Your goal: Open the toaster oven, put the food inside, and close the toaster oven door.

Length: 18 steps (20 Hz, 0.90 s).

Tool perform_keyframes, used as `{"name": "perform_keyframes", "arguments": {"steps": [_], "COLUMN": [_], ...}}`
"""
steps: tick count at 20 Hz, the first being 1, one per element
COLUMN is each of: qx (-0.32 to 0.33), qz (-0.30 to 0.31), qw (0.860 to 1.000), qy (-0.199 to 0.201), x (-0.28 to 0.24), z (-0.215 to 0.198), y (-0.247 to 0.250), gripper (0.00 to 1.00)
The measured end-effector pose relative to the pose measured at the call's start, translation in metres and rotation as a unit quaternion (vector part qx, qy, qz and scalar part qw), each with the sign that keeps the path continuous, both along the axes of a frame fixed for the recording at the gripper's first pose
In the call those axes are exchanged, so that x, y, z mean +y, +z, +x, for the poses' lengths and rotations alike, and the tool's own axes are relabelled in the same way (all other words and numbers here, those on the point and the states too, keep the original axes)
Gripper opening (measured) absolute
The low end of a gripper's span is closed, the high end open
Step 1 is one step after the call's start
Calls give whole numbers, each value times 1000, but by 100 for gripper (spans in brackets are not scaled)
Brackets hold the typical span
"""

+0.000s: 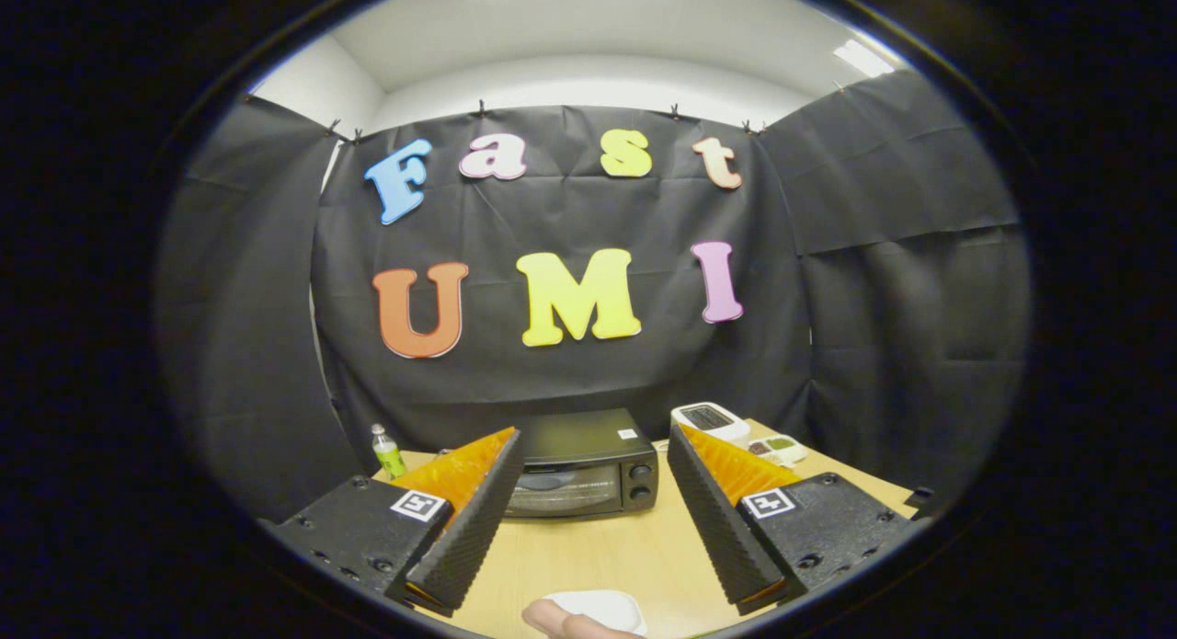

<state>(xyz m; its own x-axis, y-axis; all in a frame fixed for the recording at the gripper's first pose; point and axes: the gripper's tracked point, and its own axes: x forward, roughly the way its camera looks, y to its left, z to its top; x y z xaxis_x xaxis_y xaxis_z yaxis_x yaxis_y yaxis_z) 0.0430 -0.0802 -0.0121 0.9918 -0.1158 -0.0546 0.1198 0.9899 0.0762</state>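
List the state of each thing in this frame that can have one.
toaster oven: door closed, standing on the table beyond the fingers.
gripper: fingers wide open, holding nothing.
green bottle: upright, cap on.
white plate: on the table near the fingers, a fingertip at its edge.
white device: lying flat beside the oven.

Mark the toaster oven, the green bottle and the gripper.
toaster oven (588, 473): gripper view, on its closed glass door.
green bottle (387, 453): gripper view, on its body.
gripper (588, 510): gripper view, midway between its open fingers.
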Motion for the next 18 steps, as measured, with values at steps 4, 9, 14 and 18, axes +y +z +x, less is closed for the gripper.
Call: {"name": "perform_keyframes", "arguments": {"steps": [4,9,14,18], "qx": [6,9,13,13], "qz": [-15,7,8,-12], "qw": [1000,1000,999,998], "qy": [4,25,35,59], "x": [1,16,31,50], "z": [-28,-50,-67,-81], "y": [-16,-27,-35,-37], "gripper": [100,100,100,100]}}
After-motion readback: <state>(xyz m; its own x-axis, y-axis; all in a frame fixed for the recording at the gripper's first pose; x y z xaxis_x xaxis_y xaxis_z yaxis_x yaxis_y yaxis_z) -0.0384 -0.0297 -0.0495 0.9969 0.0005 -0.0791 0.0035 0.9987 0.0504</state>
